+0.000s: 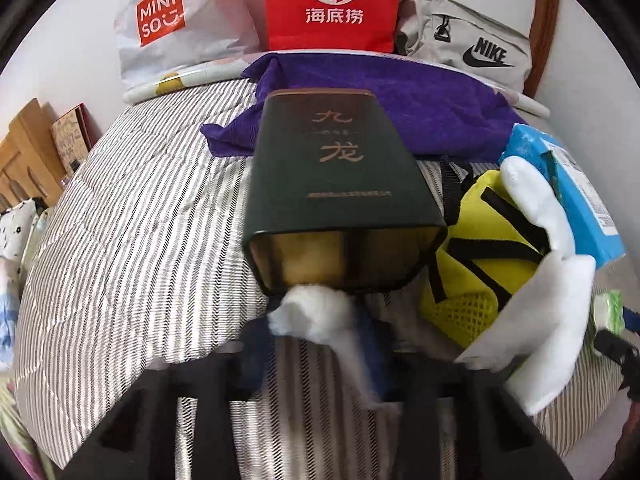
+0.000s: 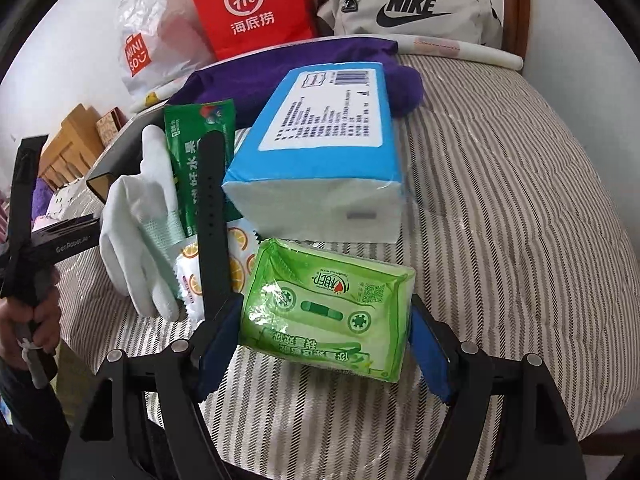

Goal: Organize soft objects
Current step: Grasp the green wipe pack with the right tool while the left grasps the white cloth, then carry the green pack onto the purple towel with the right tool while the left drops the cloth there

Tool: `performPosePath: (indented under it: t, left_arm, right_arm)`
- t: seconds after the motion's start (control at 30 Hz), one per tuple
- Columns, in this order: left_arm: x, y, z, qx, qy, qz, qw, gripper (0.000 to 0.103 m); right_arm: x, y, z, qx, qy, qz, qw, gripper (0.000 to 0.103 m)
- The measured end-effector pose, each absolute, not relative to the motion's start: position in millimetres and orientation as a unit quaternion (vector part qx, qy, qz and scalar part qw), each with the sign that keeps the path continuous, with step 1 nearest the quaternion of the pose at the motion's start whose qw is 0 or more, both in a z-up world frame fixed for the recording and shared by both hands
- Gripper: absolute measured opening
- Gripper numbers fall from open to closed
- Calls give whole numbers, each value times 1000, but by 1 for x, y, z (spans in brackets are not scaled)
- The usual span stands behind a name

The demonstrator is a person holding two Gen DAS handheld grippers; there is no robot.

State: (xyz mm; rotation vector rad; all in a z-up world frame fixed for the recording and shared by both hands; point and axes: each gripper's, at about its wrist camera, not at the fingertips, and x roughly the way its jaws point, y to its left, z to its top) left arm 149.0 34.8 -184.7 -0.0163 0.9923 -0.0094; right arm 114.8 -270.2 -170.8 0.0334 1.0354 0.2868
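Note:
In the left wrist view my left gripper (image 1: 316, 336) is shut on a white cotton wad (image 1: 312, 312), just in front of the open mouth of a dark green tin (image 1: 332, 184) that lies on its side on the striped quilt (image 1: 140, 220). In the right wrist view my right gripper (image 2: 326, 346) is shut on a green tissue pack (image 2: 324, 308). Its blue pads (image 2: 220, 344) press on both ends of the pack, which rests on the quilt (image 2: 500, 220).
Behind the green pack lie a blue tissue pack (image 2: 324, 152), a white glove (image 2: 136, 240), a green sachet (image 2: 200, 140) and a black strap (image 2: 212, 220). A yellow mesh bag (image 1: 480, 248) sits right of the tin. A purple towel (image 1: 400, 108), red bag (image 1: 332, 4) and grey Nike bag (image 1: 472, 40) line the far edge.

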Motion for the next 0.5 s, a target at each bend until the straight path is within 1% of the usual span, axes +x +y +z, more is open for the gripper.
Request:
performPosePath:
  t: [0.33,0.5]
  left_arm:
    - [128,62,-171,-30,471,7,882,29]
    - [119,64,-160,-33,463,10,886,29]
  right_arm:
    - [111,-275,-171,3,490,126,863,78]
    - [106,-280,-156,4,479,124,869,78]
